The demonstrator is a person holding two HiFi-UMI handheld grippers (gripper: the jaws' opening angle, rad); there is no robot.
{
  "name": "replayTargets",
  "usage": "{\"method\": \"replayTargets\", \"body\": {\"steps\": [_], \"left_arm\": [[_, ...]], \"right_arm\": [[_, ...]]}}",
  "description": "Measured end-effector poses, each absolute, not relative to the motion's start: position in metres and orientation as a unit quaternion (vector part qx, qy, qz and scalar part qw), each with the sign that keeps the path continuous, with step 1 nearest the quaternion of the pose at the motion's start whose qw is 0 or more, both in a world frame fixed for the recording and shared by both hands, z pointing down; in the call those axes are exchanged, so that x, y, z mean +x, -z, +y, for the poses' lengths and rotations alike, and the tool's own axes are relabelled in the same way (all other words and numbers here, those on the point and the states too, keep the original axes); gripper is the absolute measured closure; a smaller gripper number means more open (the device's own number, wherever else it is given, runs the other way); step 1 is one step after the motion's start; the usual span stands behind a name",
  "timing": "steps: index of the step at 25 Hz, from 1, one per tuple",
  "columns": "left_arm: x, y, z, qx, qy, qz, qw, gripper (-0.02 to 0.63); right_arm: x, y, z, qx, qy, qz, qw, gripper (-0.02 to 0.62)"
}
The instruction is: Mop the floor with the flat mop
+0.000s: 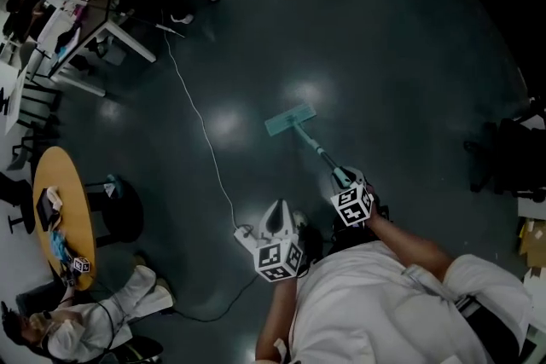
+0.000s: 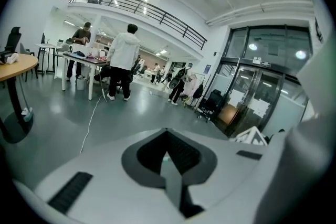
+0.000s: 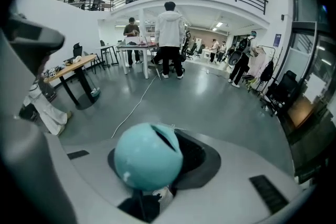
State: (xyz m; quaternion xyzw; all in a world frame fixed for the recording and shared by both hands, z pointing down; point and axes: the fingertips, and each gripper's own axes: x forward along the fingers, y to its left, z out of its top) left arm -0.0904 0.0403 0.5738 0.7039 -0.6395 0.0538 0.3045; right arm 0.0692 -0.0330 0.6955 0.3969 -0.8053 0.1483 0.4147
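Note:
The flat mop lies with its teal head (image 1: 290,120) flat on the dark grey floor ahead of me. Its thin handle (image 1: 314,147) slants back to my right gripper (image 1: 345,179), which is shut on the handle's top. In the right gripper view the handle's round teal end cap (image 3: 148,155) fills the space between the jaws. My left gripper (image 1: 275,213) hangs to the left of the handle, apart from it. Its jaws are closed together on nothing in the left gripper view (image 2: 169,159).
A white cable (image 1: 205,141) trails over the floor from the desk (image 1: 102,26) at the far left towards me. A round yellow table (image 1: 60,209) and a seated person (image 1: 94,324) are at my left. Black chairs (image 1: 512,158) stand at the right. People stand by the desk (image 3: 169,39).

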Motion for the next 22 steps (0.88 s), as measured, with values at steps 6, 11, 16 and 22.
{"method": "replayTargets", "body": {"steps": [6,11,16,22], "left_arm": [[-0.095,-0.551,0.040,0.706,-0.039,-0.649,0.282,0.601],[-0.110,-0.556,0.047,0.687,-0.027,-0.663,0.296,0.601],[-0.109,-0.559,0.056,0.682,-0.033,-0.665,0.302,0.601],[-0.113,-0.566,0.066,0.673,-0.044,-0.671,0.308,0.601]], "right_arm": [[0.120,-0.676,0.042,0.385,-0.177,-0.797,0.429,0.482],[0.113,-0.672,0.031,0.401,-0.154,-0.810,0.399,0.483],[0.094,-0.694,0.024,0.397,-0.150,-0.811,0.403,0.483],[0.055,-0.732,-0.037,0.409,-0.125,-0.816,0.388,0.483]]}}
